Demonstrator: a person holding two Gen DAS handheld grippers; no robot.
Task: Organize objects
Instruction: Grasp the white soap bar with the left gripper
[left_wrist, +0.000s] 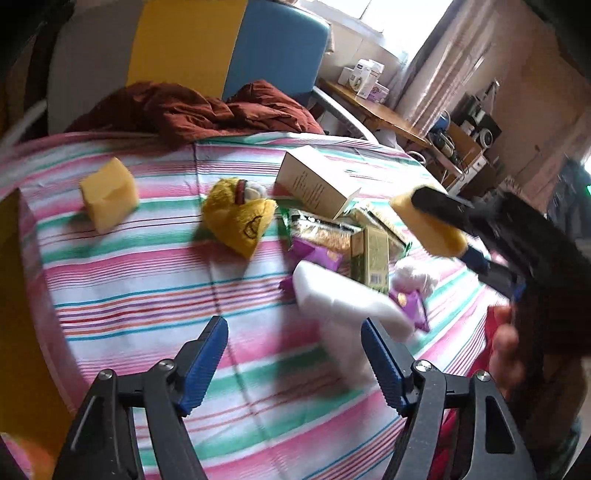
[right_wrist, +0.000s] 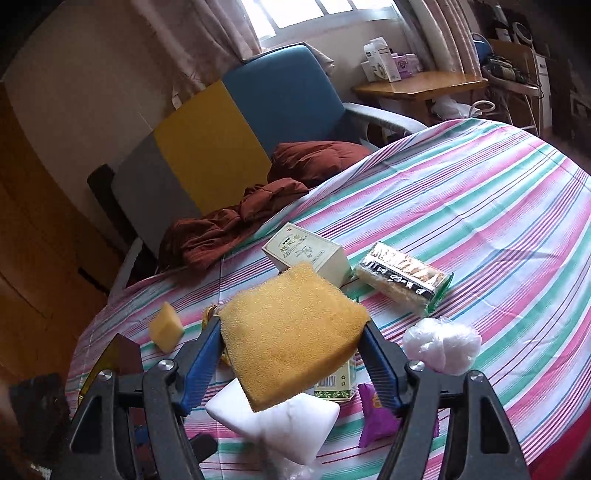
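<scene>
Right hand-held gripper: blue pads clamped on one flat orange-yellow sponge, one pad against each side edge, sponge held clear above the striped tabletop. The left wrist view shows the same sponge at upper right, pinched and off the surface.

Left hand-held gripper: fingers spread wide apart, nothing between them, hovering over the cloth.

Count of loose items, from the left wrist view:
- One small yellow sponge block, far ahead and to the left of the left hand-held gripper, alone, well apart from the rest.
- One yellow plush toy, ahead, roughly centre.
- One cream carton, beyond the plush and to the right, tilted, resting on the pile.
- One green carton, ahead-right, lying among the packets.
- One foil snack packet, ahead-right of the right hand-held gripper, just beside the cream carton.
- Purple wrappers: at least two patches; exact number cannot be told.
- One white foam block, just ahead of the left hand-held gripper's right finger; in the right wrist view it lies directly under the held sponge.
- One white bagged bundle, right of the right hand-held gripper.

Beyond the tabletop: one rust-red cloth heaped on a chair.
</scene>
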